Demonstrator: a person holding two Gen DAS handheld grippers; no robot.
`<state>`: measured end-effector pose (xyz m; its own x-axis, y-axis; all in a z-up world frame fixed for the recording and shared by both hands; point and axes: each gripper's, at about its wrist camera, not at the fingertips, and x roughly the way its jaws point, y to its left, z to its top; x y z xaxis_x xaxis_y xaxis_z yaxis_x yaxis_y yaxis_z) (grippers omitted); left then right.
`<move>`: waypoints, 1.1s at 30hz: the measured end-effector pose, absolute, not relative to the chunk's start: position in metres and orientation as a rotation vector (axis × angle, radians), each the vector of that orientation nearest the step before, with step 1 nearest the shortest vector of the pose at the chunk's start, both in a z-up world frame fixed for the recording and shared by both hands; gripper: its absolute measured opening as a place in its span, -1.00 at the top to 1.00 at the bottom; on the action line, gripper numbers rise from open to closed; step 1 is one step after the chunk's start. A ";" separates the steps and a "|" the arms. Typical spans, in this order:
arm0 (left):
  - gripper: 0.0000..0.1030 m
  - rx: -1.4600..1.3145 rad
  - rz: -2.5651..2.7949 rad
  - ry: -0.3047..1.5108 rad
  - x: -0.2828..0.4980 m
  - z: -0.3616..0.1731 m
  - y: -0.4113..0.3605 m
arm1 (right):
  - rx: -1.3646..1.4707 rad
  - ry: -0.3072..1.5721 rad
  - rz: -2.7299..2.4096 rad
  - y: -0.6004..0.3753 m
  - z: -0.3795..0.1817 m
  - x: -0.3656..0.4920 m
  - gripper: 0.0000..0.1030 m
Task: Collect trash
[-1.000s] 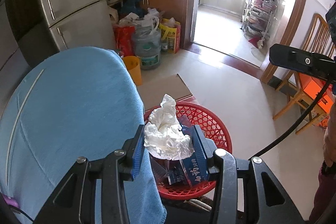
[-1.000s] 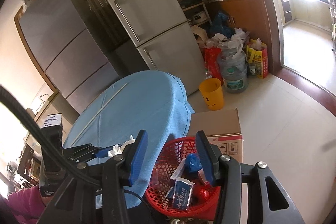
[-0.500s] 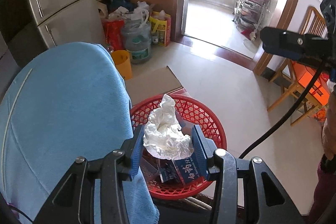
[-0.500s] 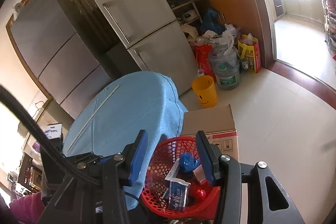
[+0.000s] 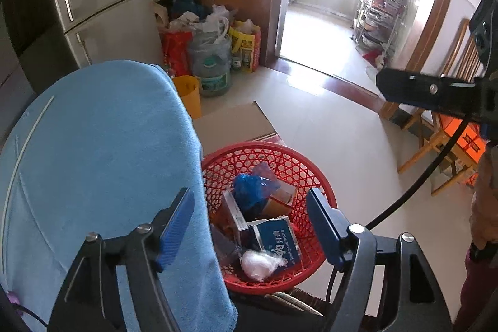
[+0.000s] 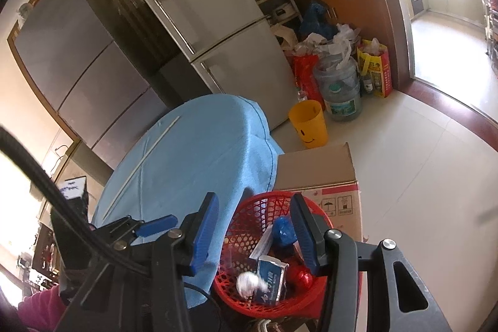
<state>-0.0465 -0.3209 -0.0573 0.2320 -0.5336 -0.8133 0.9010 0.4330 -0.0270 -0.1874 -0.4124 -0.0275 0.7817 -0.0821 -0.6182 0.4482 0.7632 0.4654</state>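
Broadly, beside the blue-clothed desk (image 5: 93,151), the red basket (image 5: 314,176) held boxes and the crumpled white tissue (image 5: 260,264), likely light, soft, pinchable anywhere, while the left gripper (image 5: 249,217) fingers were opening empty above it and the right gripper (image 6: 253,226) stood part-open, empty.

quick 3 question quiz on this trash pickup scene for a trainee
1. True or false: the left gripper is clamped on the crumpled white tissue.
2. Which container holds the tissue? A) yellow smiley bin B) red basket C) cardboard box
3. What covers the round table beside the basket?

Key
1. False: its jaws are opening, nothing between them; the tissue lies in the basket.
2. B
3. A blue cloth.
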 end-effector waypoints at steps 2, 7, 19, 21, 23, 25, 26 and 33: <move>-0.45 0.496 -1.030 0.842 -0.044 -0.052 -0.312 | 0.645 0.617 -0.300 -0.410 -0.028 -0.185 -0.01; -0.45 0.463 -0.949 0.788 -0.038 -0.034 -0.280 | 0.638 0.637 -0.272 -0.399 -0.032 -0.177 -0.02; -0.63 0.320 -0.716 0.612 -0.022 0.015 -0.178 | 0.516 0.658 -0.182 -0.342 -0.024 -0.146 -0.06; -0.65 0.301 -0.678 0.583 -0.022 0.021 -0.162 | 0.468 0.641 -0.170 -0.327 -0.019 -0.143 -0.10; -0.72 0.291 -0.650 0.557 -0.022 0.026 -0.152 | 0.408 0.624 -0.160 -0.309 -0.012 -0.141 -0.11; -0.74 0.296 -0.625 0.525 -0.025 0.030 -0.145 | 0.357 0.616 -0.157 -0.294 -0.006 -0.137 -0.15; -0.74 0.304 -0.614 0.507 -0.028 0.031 -0.142 | 0.338 0.617 -0.153 -0.288 -0.004 -0.136 -0.15; -0.75 0.317 -0.591 0.493 -0.034 0.034 -0.127 | 0.259 0.630 -0.117 -0.250 0.008 -0.126 -0.17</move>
